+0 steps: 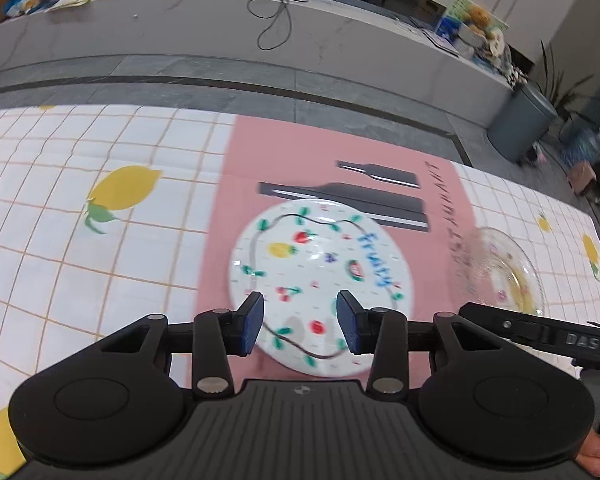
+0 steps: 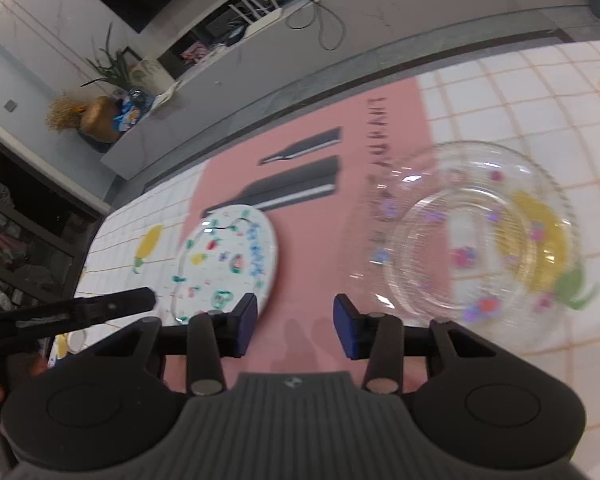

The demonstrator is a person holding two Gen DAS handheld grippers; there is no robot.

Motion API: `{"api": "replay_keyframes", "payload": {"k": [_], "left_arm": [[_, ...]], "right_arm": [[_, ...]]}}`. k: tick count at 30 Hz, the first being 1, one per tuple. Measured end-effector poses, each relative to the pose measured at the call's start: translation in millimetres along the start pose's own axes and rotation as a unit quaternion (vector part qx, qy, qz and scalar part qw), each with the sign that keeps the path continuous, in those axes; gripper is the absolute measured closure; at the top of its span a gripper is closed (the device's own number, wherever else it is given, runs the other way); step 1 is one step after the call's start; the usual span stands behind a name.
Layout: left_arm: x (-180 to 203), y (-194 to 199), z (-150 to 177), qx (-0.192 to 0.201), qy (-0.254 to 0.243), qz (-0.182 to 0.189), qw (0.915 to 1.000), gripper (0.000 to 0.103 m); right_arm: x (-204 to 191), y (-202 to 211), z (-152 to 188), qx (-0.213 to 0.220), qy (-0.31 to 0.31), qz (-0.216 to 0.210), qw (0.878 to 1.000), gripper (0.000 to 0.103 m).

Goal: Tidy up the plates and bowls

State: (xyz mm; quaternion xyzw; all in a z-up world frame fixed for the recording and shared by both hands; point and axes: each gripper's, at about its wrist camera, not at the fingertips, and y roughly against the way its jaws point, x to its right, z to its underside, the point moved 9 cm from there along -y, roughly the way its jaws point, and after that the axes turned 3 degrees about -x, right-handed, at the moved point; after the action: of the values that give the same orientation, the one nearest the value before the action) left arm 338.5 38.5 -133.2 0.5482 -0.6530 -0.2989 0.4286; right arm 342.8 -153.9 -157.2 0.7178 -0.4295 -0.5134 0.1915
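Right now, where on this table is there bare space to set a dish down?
Free: the checked cloth left of the fruit plate, and the pink strip between it and the glass bowl. Crowded: the near edge, where both grippers hover.

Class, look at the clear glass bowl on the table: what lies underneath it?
Through the glass bowl you can see the checked tablecloth with a printed lemon, and the pink placemat's edge. Blur hides finer detail.

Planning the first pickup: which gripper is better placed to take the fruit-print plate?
Left. The left gripper hangs open right over the fruit-print plate; the right gripper is over the pink mat, beside the glass bowl.
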Motion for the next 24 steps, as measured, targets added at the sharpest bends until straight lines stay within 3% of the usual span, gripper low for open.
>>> {"api": "replay_keyframes", "payload": {"k": [7,13,16,22,24], "left_arm": [[-27.9,-9.3,1.1,0.011,0.021,0.010,0.9997,0.055],[-40.7,-23.7,1.8,0.018,0.046,0.028,0.9984,0.054],[-41.6,-30.9,3.2,0.018,0.054,0.041,0.9975,0.056],[-49.1,-34.1,-0.6,0.029,0.069,0.048,0.9961,0.073],[-52.5,-35.2,-1.2,0.031,0.076,0.047,0.9955,0.084]], "right_arm": [[-14.8,-25.9,-0.3,-0.017,-0.006,-0.021,1.000,0.062],[-7.9,-38.3,0.4,-0.024,-0.015,-0.008,1.000,0.062],[-4.5,-42.2,-1.8,-0.018,-0.027,-0.013,0.999,0.069],[-6.0,-48.6,-9.8,-0.015,-0.038,-0.012,0.999,0.076],[-4.2,-48.7,-11.7,-0.013,-0.045,-0.016,0.999,0.077]]}}
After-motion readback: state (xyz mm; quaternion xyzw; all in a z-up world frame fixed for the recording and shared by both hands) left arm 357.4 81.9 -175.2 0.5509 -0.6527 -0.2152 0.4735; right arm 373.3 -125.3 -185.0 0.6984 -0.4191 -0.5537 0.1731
